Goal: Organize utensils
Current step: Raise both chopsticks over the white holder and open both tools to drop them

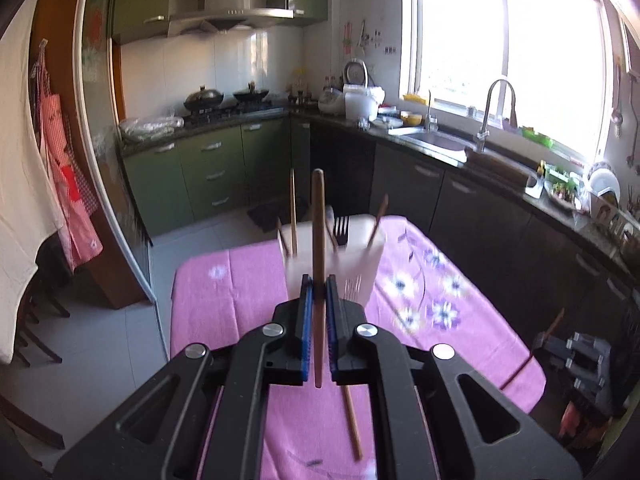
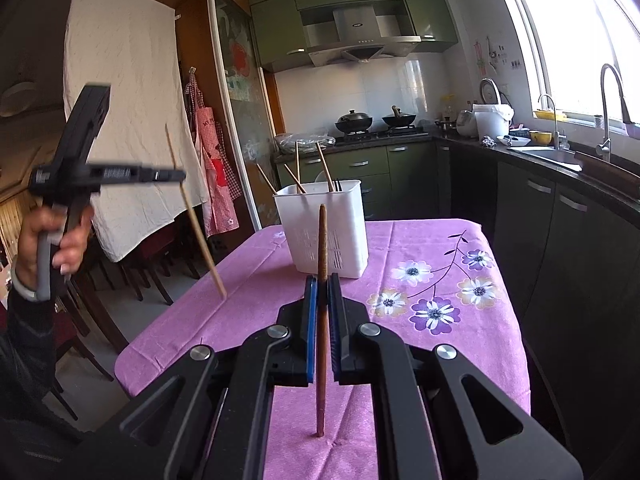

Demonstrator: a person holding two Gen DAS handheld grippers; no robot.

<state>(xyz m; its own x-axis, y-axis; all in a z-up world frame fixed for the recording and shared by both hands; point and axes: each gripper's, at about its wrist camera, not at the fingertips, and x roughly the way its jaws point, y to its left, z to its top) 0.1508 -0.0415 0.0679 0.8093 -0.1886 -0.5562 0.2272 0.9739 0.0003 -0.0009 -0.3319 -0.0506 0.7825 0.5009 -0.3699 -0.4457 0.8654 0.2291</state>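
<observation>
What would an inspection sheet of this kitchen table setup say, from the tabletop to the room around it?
Surface: pink flowered tablecloth covers the table.
Job's things: white utensil holder stands upright on the cloth, holding several chopsticks and a dark fork. One loose chopstick shows below the left gripper.
Clutter: nothing seen on the cloth.
Grippers: left gripper shut on a brown chopstick; right gripper shut on a dark chopstick.
Cables: nothing seen.
Surroundings: stove with two woks, sink faucet, bright window, hanging apron.
</observation>
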